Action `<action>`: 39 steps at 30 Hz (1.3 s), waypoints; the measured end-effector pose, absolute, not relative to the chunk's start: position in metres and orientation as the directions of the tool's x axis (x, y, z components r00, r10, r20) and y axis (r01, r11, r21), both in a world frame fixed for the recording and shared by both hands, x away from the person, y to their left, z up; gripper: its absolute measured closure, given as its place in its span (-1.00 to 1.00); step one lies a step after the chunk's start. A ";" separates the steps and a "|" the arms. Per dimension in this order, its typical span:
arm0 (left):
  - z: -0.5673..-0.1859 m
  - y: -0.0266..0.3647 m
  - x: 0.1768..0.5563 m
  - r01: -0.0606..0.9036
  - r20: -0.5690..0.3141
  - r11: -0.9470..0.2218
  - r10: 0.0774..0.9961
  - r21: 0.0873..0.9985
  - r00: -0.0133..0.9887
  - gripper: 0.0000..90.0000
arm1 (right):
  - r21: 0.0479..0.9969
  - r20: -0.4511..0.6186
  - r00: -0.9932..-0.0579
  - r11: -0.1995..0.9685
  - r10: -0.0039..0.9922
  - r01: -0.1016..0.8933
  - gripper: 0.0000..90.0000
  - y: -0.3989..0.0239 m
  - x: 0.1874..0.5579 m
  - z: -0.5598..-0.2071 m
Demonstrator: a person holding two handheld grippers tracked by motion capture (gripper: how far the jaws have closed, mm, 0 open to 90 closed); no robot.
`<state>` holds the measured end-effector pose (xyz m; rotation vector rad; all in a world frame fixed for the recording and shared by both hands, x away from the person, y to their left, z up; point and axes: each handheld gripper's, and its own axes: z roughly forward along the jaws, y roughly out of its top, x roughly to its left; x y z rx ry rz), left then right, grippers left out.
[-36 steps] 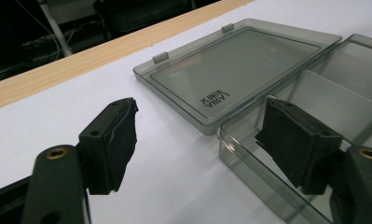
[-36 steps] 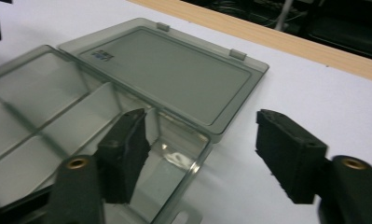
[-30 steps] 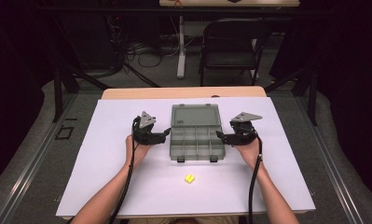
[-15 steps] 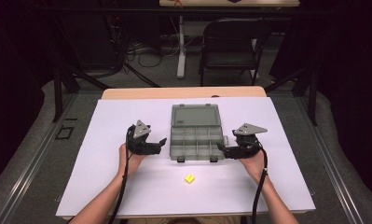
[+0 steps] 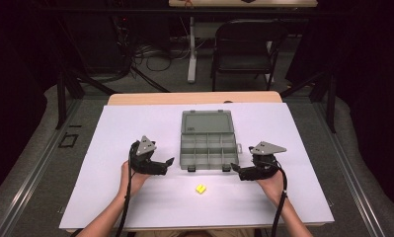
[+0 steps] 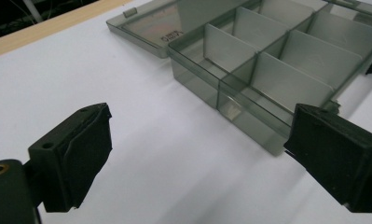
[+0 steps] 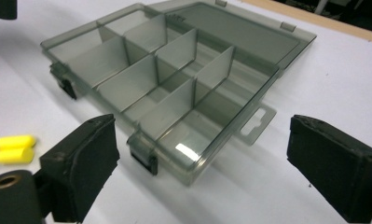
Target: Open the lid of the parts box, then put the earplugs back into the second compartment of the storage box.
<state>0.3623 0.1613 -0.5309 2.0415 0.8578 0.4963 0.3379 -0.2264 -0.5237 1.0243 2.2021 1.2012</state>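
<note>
**Open box between two empty grippers**

A grey compartment box point(image 5: 208, 146) lies open on the white table point(image 5: 110, 148), lid flat behind it. The left gripper point(image 5: 168, 163) and right gripper point(image 5: 235, 170) sit either side of its front corners, jaws just widened, nothing between them. A small yellow piece point(image 5: 201, 188) rests nearer the person.

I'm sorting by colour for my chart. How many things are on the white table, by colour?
Grey: 1, the open box
Yellow: 2, the earplugs lying side by side
Black: 2, the left gripper and the right gripper, each in a hand with open jaws
Total: 5
</note>
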 end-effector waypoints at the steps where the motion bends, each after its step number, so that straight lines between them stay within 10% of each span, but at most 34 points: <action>1: -0.531 0.161 0.360 0.392 0.032 -0.409 0.724 0.824 0.689 -0.90 | 0.844 -0.023 -0.636 0.356 0.771 0.401 -0.89 -0.227 0.336 -0.525; 39: -0.537 0.131 0.321 0.368 0.035 -0.494 0.633 0.788 0.774 -0.99 | 0.844 -0.102 -0.644 0.408 0.758 0.347 -1.00 -0.231 0.309 -0.536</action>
